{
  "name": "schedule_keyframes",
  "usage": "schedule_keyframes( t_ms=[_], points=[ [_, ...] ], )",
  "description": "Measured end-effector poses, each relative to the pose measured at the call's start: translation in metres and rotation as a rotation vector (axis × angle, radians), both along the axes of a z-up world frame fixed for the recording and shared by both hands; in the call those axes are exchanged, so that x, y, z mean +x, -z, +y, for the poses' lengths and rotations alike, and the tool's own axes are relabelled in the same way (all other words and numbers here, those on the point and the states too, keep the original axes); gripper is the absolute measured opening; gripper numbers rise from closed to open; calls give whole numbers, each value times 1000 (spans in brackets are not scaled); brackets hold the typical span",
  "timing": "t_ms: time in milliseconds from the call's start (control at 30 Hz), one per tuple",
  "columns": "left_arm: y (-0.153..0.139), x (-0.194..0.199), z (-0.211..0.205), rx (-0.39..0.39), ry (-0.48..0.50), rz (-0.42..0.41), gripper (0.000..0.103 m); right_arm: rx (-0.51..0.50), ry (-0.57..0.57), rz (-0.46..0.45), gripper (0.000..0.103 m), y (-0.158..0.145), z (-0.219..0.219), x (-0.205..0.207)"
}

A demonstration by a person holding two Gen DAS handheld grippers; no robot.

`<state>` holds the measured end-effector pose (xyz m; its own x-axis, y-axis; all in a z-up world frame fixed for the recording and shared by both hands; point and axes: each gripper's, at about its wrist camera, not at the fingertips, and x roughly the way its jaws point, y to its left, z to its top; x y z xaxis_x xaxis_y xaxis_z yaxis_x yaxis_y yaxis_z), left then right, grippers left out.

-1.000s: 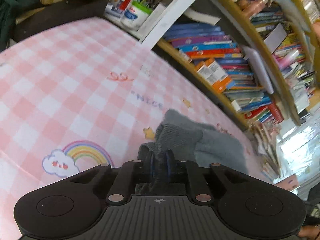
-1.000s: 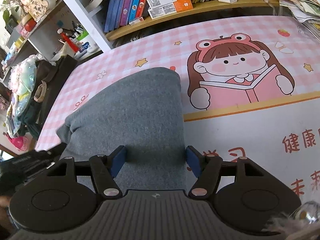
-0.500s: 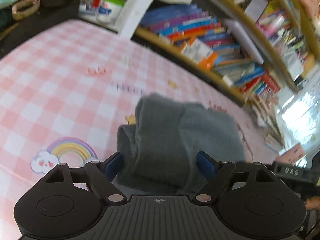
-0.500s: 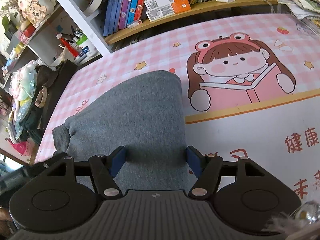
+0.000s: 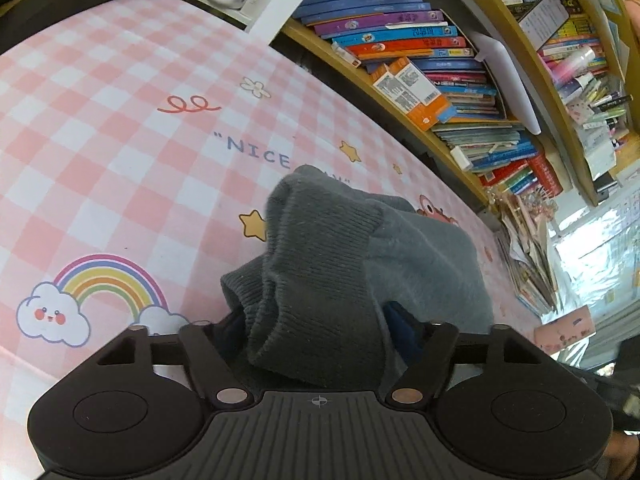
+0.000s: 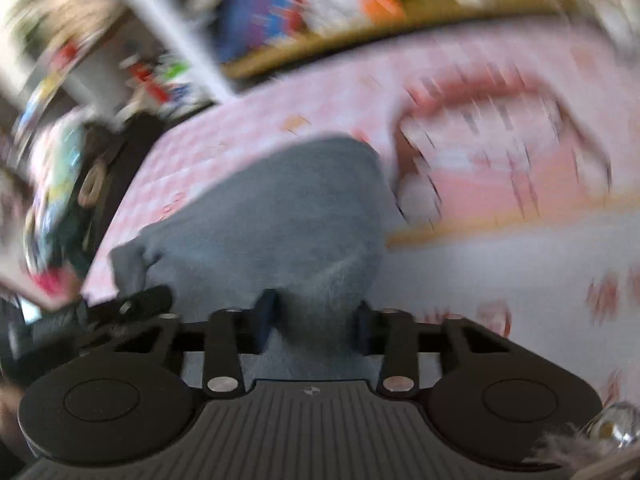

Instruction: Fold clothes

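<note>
A folded grey knit garment (image 5: 360, 264) with ribbed cuffs lies on the counter, on a pink-and-white checked mat (image 5: 100, 140) printed with a rainbow and the word "NICE". The left gripper (image 5: 320, 332) has its jaws spread on either side of the ribbed cuff end. The right gripper (image 6: 316, 316) — its view is badly blurred — has its jaws part-closed around a bunched edge of the garment (image 6: 280, 216); whether they actually pinch it I cannot tell. A wooden shelf of books (image 5: 420, 52) runs behind the counter.

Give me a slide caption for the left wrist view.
Left gripper open around the bunched grey sweater on a pink checked mat.
</note>
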<state>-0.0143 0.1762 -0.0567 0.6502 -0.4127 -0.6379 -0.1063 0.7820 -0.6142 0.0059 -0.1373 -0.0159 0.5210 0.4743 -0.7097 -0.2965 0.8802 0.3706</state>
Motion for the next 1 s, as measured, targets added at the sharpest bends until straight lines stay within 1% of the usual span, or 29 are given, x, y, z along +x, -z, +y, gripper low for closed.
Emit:
schedule_keyframes(
  t_ms=[100,167,233,300,367,433,500,567,600,633,667,700,767,833,867,1000],
  points=[
    [0,1,2,-13,6,-2,64,31,17,30,27,5,-7,5],
    [0,2,-1,-4,19,-1,65,63,47,84,30,13,-15,10],
    [1,4,-2,0,26,9,68,76,61,112,35,18,-19,13],
    [4,7,1,-12,26,25,71,74,66,123,44,19,-19,15],
    [7,10,2,-31,25,41,73,77,71,136,48,22,-18,17],
    [8,12,2,-39,25,43,73,77,83,153,58,25,-19,19],
    [9,14,1,-39,27,44,72,92,98,185,60,30,-22,22],
    [8,15,-1,-41,29,47,67,123,113,219,60,35,-27,25],
    [7,15,-1,-43,29,48,66,135,108,216,52,34,-27,24],
    [6,14,-1,-45,30,49,62,147,99,208,39,32,-27,23],
    [3,13,-2,-39,31,41,58,158,91,200,35,30,-27,22],
    [-2,10,-4,-30,33,21,57,142,75,164,30,25,-24,19],
    [-12,4,-6,-18,43,-35,54,103,50,77,27,13,-18,11],
    [-16,3,-7,-12,50,-50,54,100,45,41,27,8,-19,8],
    [-17,3,-7,-8,53,-54,54,106,46,46,27,9,-20,8],
    [-9,6,-8,2,52,-6,55,97,44,85,27,16,-21,12]
  ],
)
